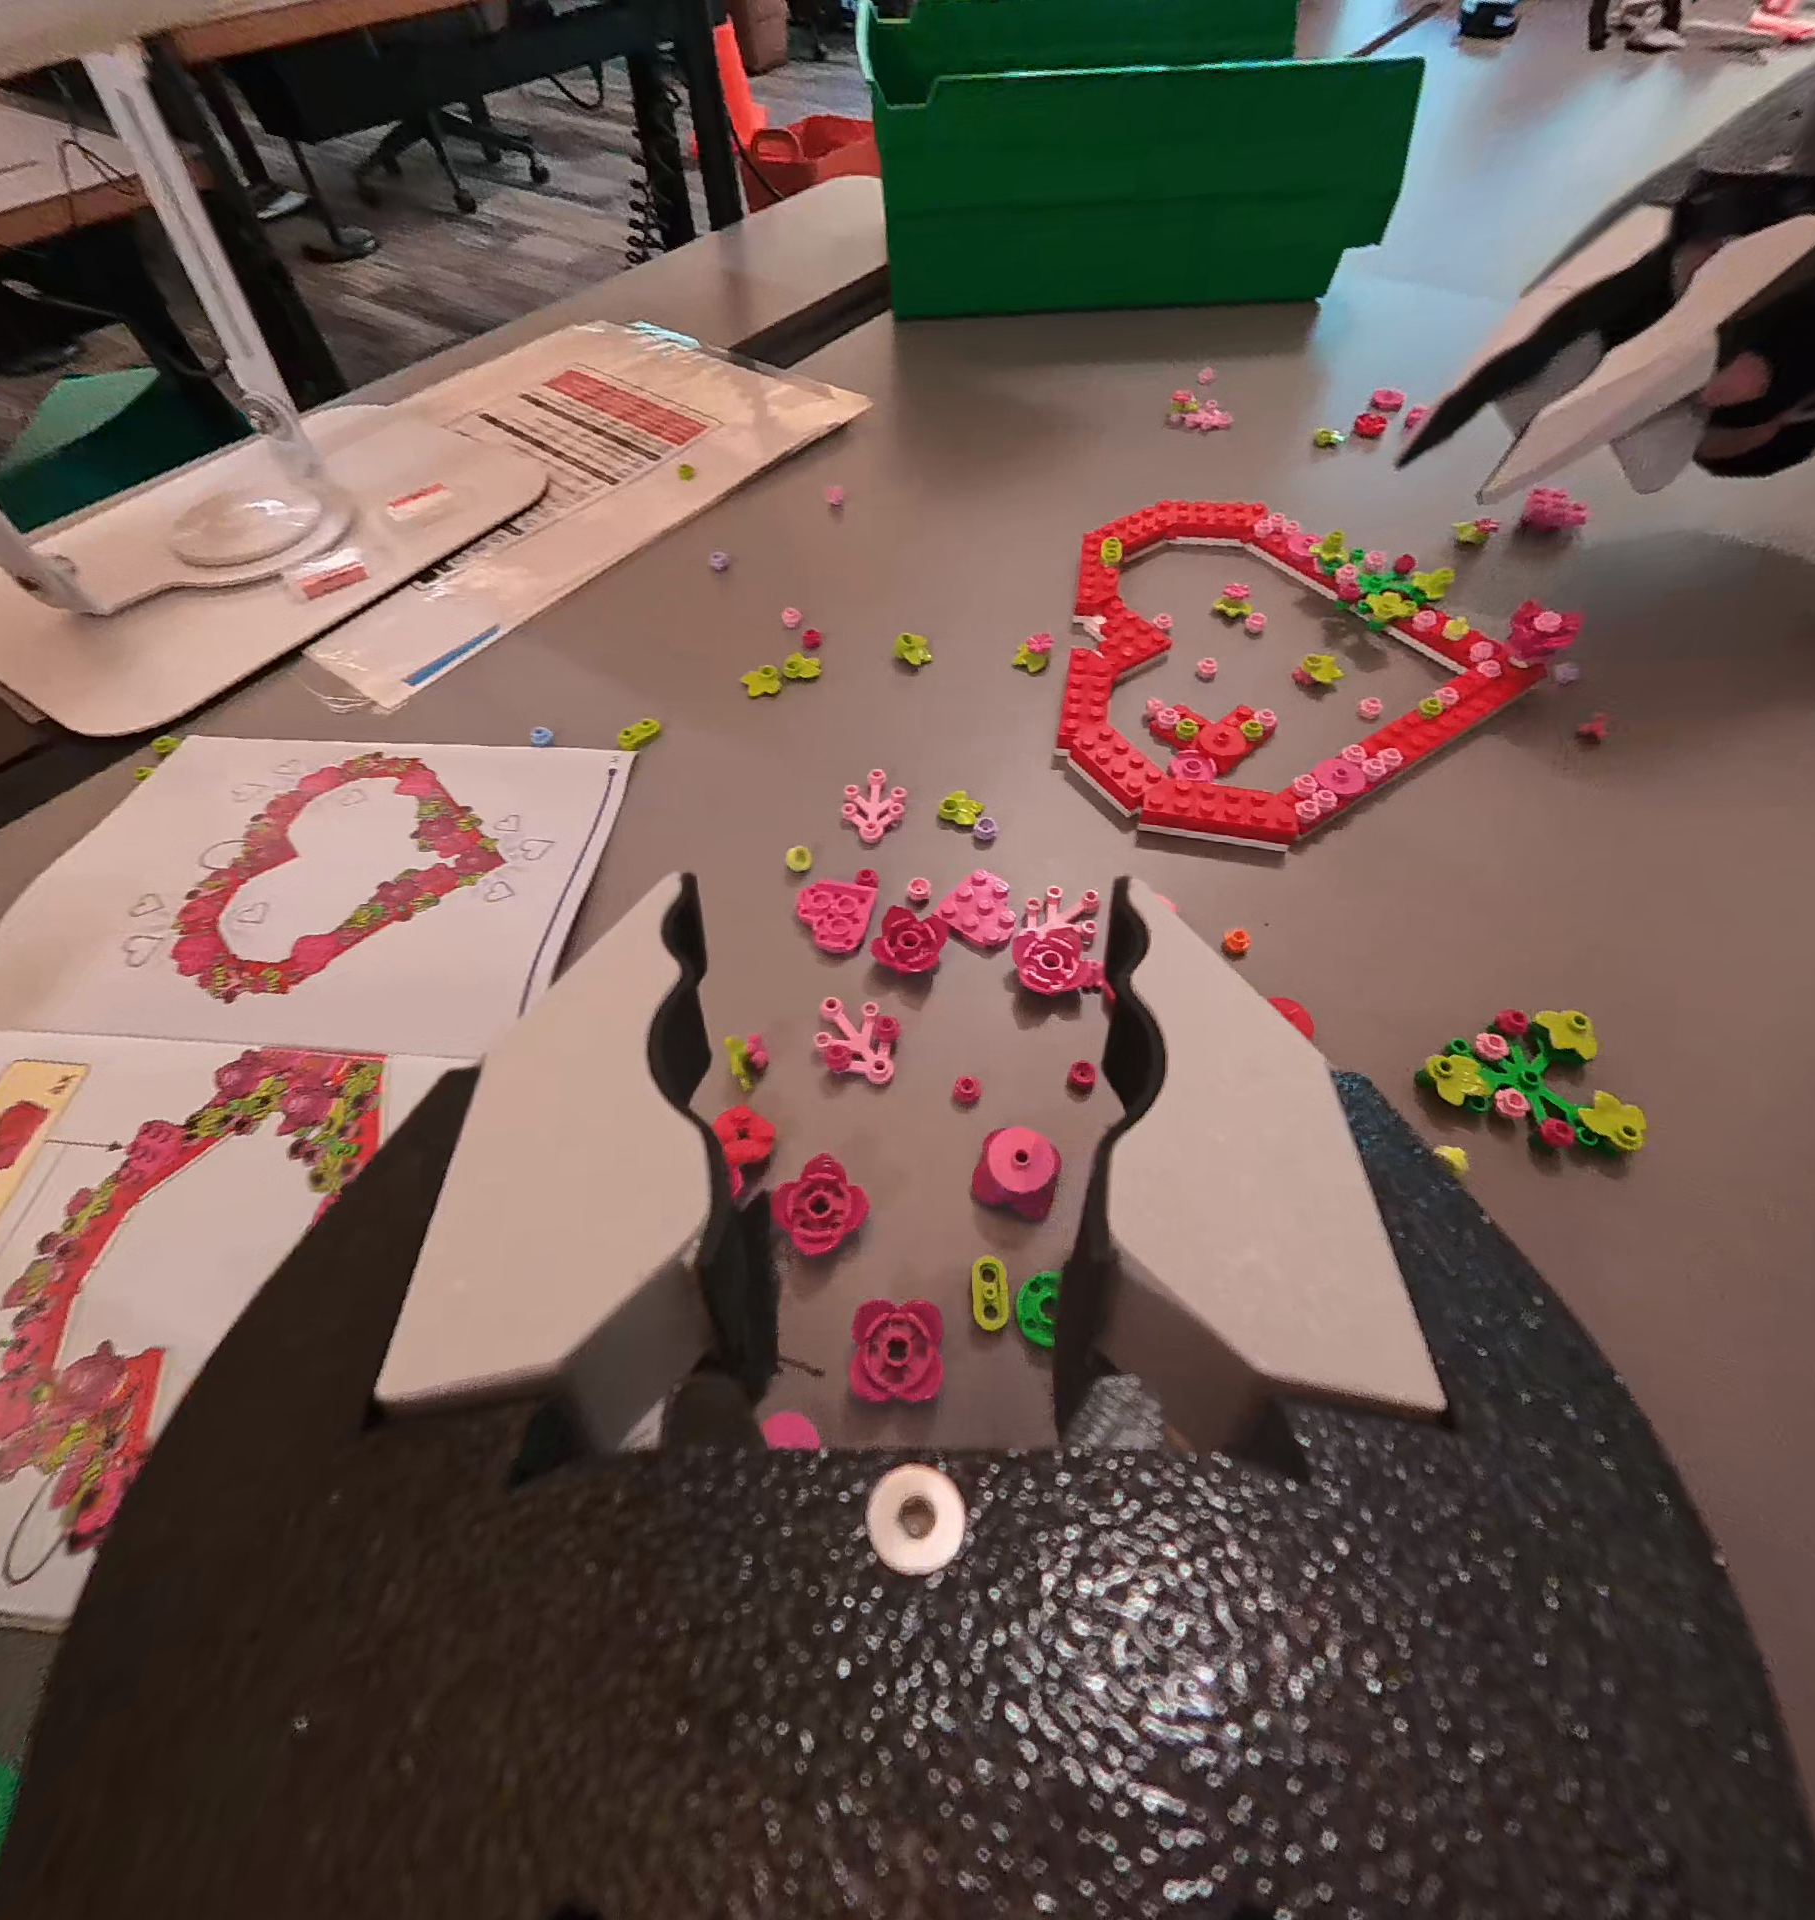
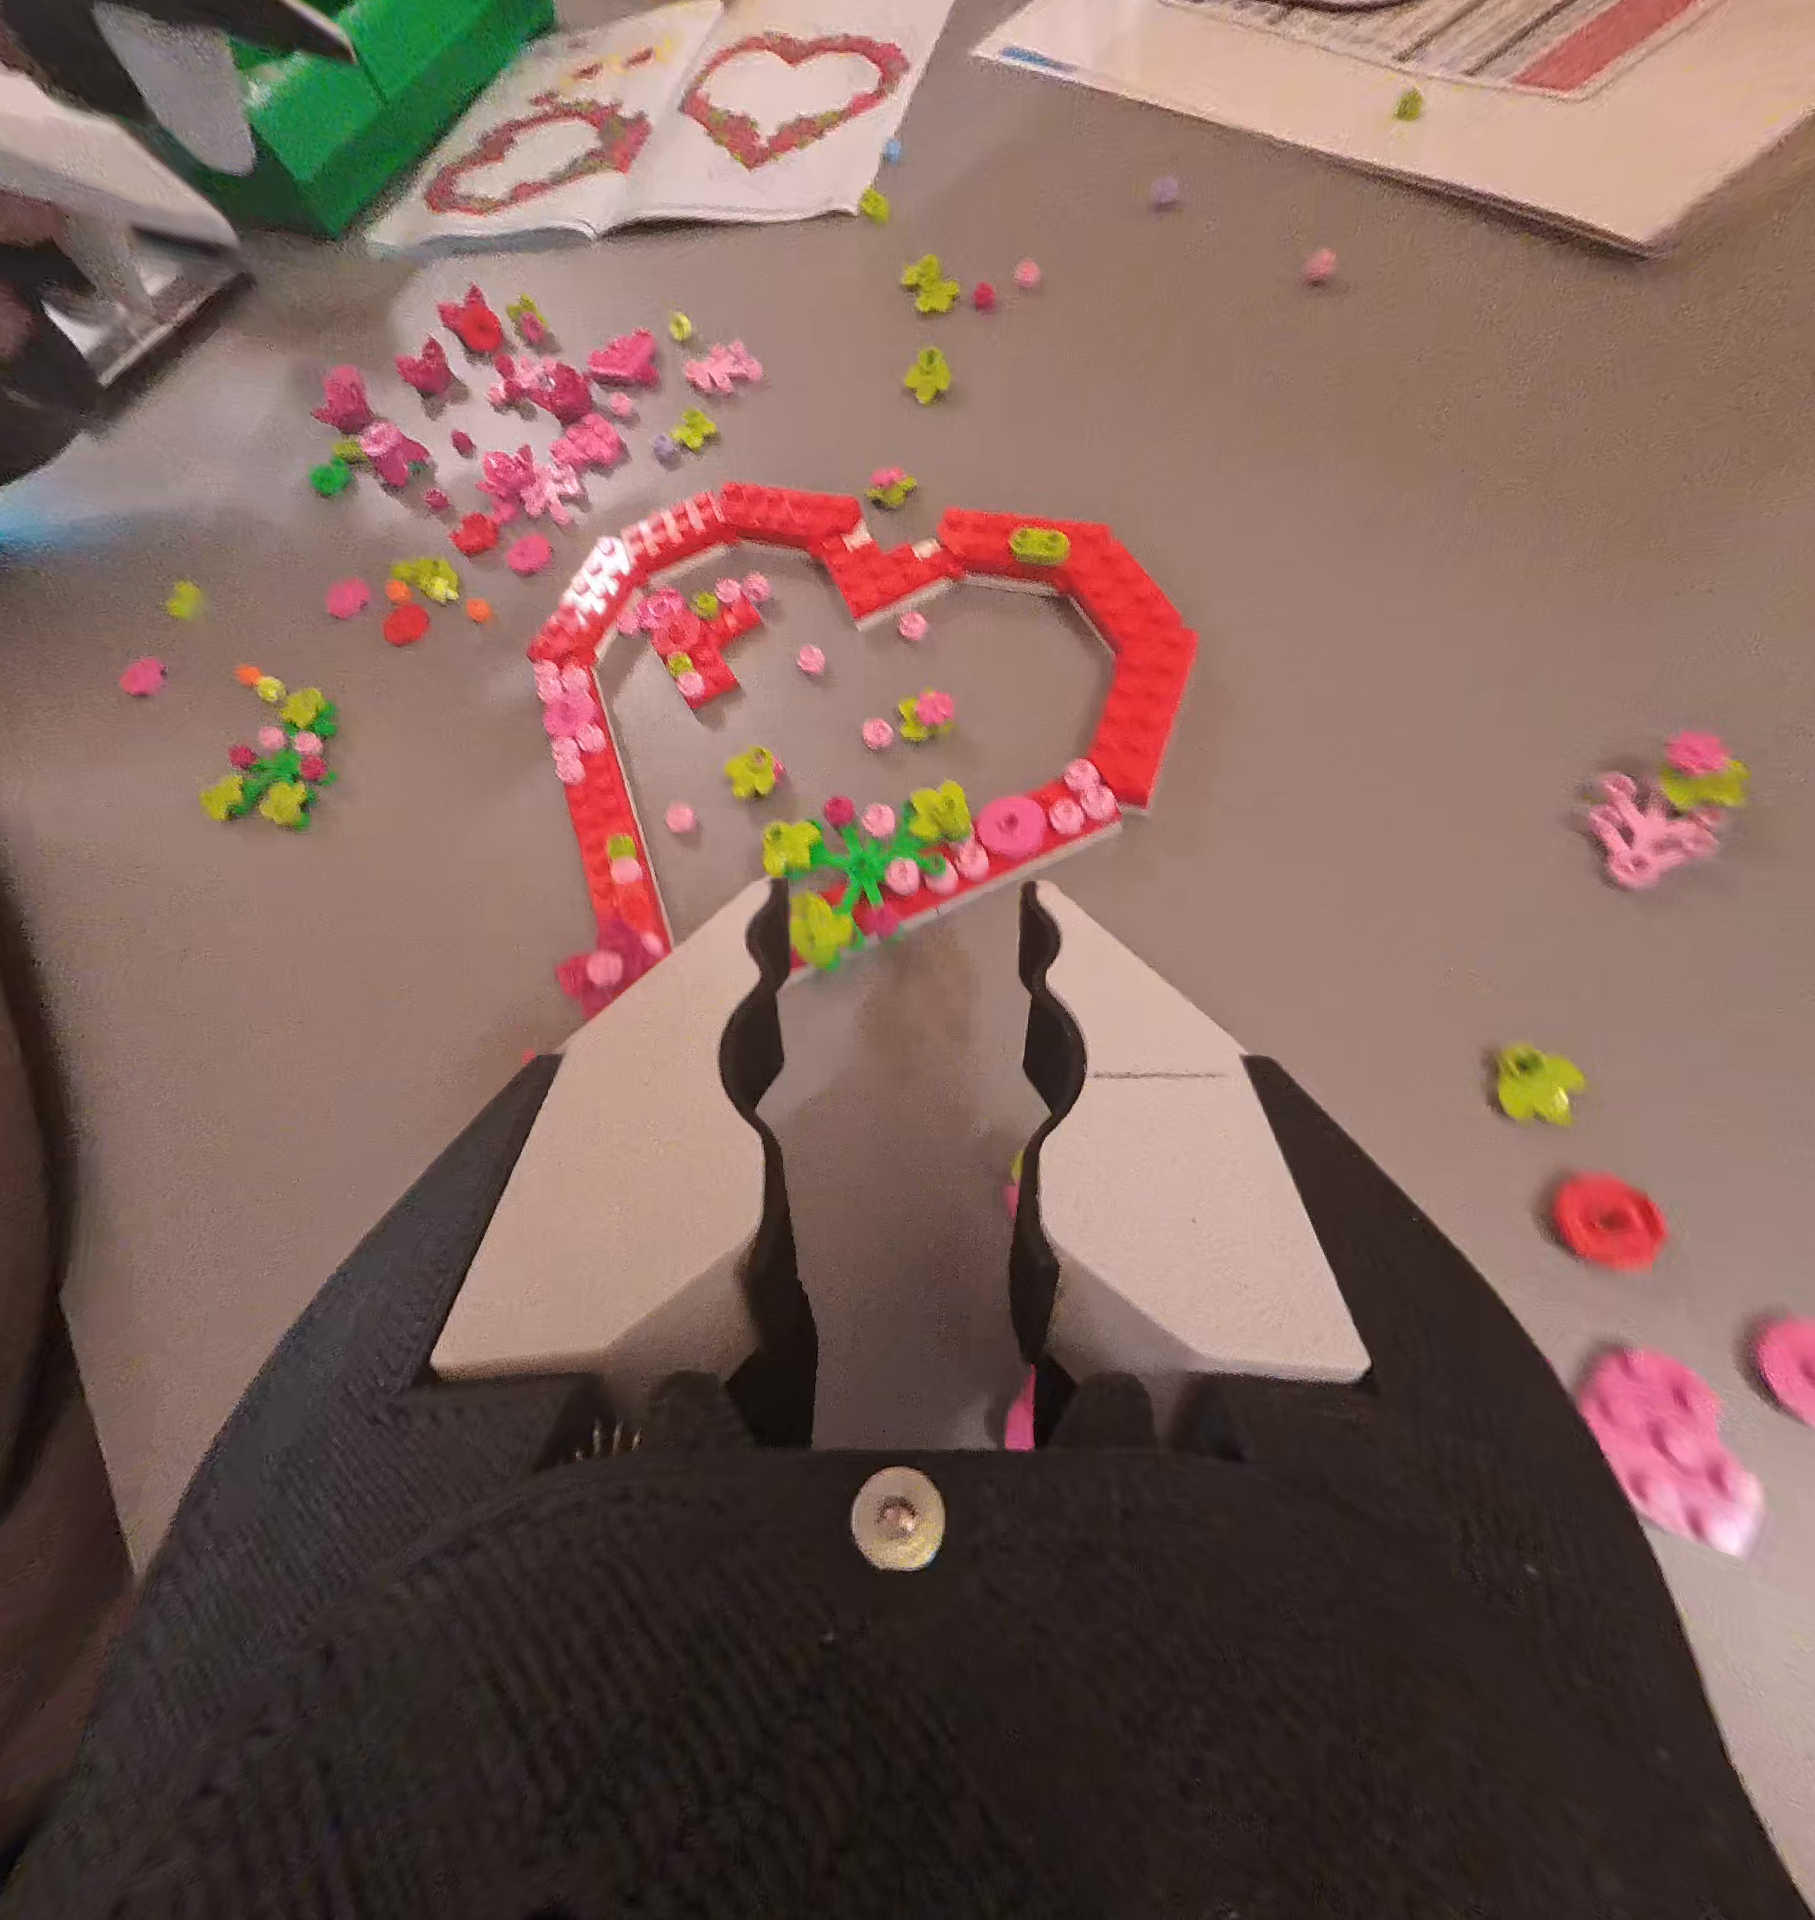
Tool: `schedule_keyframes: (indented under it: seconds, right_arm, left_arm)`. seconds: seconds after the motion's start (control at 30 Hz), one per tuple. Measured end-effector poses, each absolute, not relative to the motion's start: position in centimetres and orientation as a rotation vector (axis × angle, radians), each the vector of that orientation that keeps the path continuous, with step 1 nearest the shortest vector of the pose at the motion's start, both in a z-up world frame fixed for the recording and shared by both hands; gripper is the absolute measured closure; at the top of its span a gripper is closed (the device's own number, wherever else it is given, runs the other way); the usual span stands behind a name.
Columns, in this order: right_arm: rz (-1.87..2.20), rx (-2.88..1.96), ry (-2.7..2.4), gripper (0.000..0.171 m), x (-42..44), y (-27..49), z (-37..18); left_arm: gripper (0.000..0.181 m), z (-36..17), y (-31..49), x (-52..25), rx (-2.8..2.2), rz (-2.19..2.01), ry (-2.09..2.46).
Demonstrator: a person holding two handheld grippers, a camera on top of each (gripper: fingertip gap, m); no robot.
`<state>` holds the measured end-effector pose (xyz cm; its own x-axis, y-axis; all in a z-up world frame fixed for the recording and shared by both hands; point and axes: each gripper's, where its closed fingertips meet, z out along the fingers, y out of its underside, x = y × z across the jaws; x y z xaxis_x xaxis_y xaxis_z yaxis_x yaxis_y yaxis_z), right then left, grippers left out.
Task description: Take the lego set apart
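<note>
- The grey worktop (image 1: 1505, 935) holds everything, and little bricks are spread all over it.
- A green bin (image 1: 1111, 187) stands at the far edge of the worktop in the left wrist view.
- An open picture booklet (image 1: 290, 914) lies flat on the left side, next to the left tongs.
- The red heart frame (image 2: 1142, 665) lies flat on the worktop. A few pink and green bits are stuck on its rim, and some loose ones sit inside it.
- The left tongs (image 1: 898, 904) are wide open and hold nothing. They hang over a bunch of loose pink flower pieces (image 1: 908, 940). The heart frame is ahead of them and off to the right, well apart.
- The right tongs (image 2: 898, 899) are partly open and hold nothing. Their tips are just beside the pointy bottom part of the heart frame.
- A green sprig with yellow-green leaves (image 2: 861, 862) sits on the frame's rim right at the tip of the left-hand finger of the right tongs. I cannot tell if they touch.
- Another green leafy sprig (image 1: 1531, 1081) lies loose on the worktop to the right of the left tongs.
</note>
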<state>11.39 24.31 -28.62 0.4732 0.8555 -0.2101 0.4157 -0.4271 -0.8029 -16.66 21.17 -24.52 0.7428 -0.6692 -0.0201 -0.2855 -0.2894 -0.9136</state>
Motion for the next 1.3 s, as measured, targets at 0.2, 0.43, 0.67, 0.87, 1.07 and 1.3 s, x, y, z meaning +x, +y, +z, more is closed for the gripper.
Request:
schedule_keyframes:
  seconds: [0.2,0.43,0.67,0.87,1.07,1.3]
  right_arm:
    - [0.596,-2.039,-1.255,0.109,8.7,24.3,-30.2]
    - [0.463,-2.082,-1.367,0.121,8.5,24.3,-31.6]
    - [0.220,-1.871,-1.454,0.125,8.1,24.6,-30.7]
    - [0.165,-1.573,-1.425,0.125,4.8,23.6,-26.2]
    - [0.328,-1.224,-1.477,0.125,-4.8,18.6,-22.1]
    - [0.211,-0.977,-1.625,0.125,-10.4,15.7,-23.2]
  left_arm:
    - [0.107,-25.4,20.6,-15.2,-1.878,-0.487,0.803]
    - [0.107,-26.7,19.9,-13.8,-1.894,-0.527,0.866]
    - [0.108,-27.0,18.8,-11.9,-1.861,-0.572,0.943]
    - [0.110,-25.9,17.4,-9.5,-1.788,-0.755,0.946]
    - [0.116,-24.5,16.0,-7.0,-1.723,-1.096,0.837]
    - [0.145,-23.3,15.8,-7.7,-1.701,-1.424,0.671]
